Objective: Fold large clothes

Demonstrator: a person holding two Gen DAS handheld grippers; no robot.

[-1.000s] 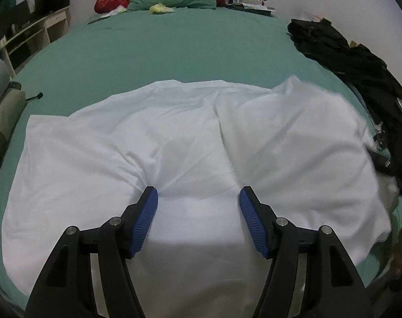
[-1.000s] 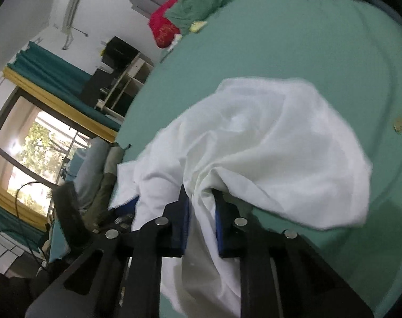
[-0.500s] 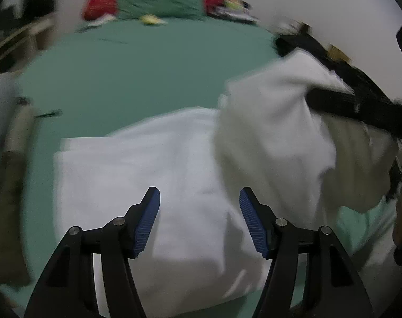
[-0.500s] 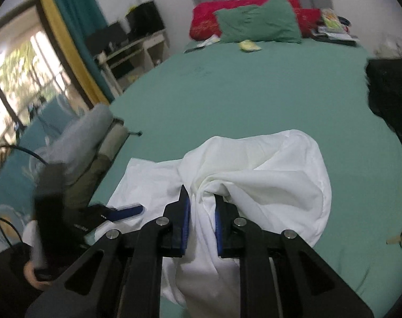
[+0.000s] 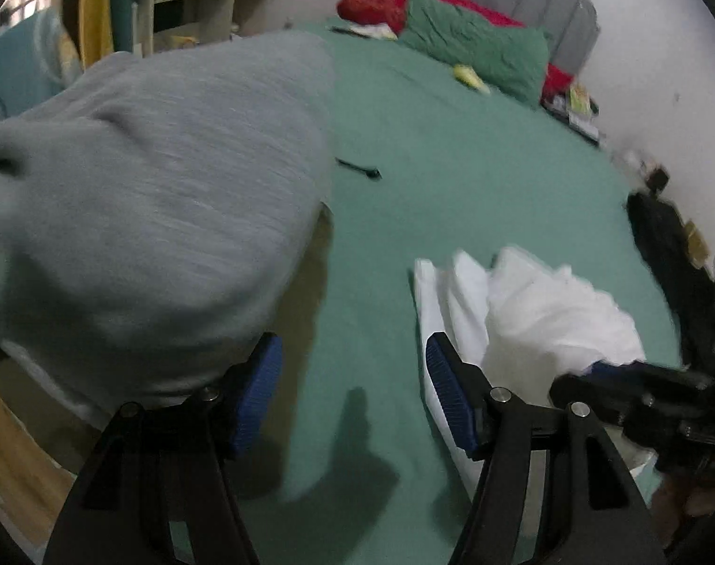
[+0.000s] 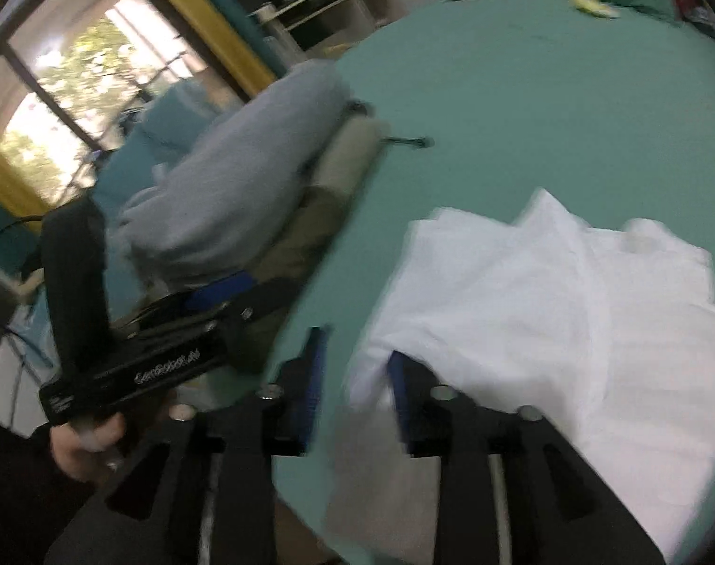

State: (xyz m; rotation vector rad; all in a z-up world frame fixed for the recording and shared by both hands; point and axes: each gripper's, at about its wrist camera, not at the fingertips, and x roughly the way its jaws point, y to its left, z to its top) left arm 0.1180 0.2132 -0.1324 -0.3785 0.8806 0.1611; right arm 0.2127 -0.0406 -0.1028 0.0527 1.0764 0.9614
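The white garment [image 6: 536, 301] lies bunched and partly folded on the green bed [image 6: 546, 94], also seen at lower right in the left wrist view [image 5: 536, 310]. My right gripper [image 6: 353, 395] is open, its fingers just off the garment's near left edge, holding nothing. My left gripper [image 5: 353, 395] is open and empty above the green sheet, between a grey garment [image 5: 145, 197] on its left and the white garment on its right. The left gripper's body also shows in the right wrist view [image 6: 136, 367].
A stack of grey [image 6: 244, 174] and beige [image 6: 348, 155] folded clothes sits at the bed's left edge. Red and green pillows [image 5: 470, 47] lie at the headboard. Dark clothes [image 5: 663, 235] lie at the right. A small black object [image 5: 360, 167] rests on the sheet.
My right gripper let go of the white garment, which dropped in a folded heap. My left gripper swung left toward the grey clothes stack. Both views are motion-blurred.
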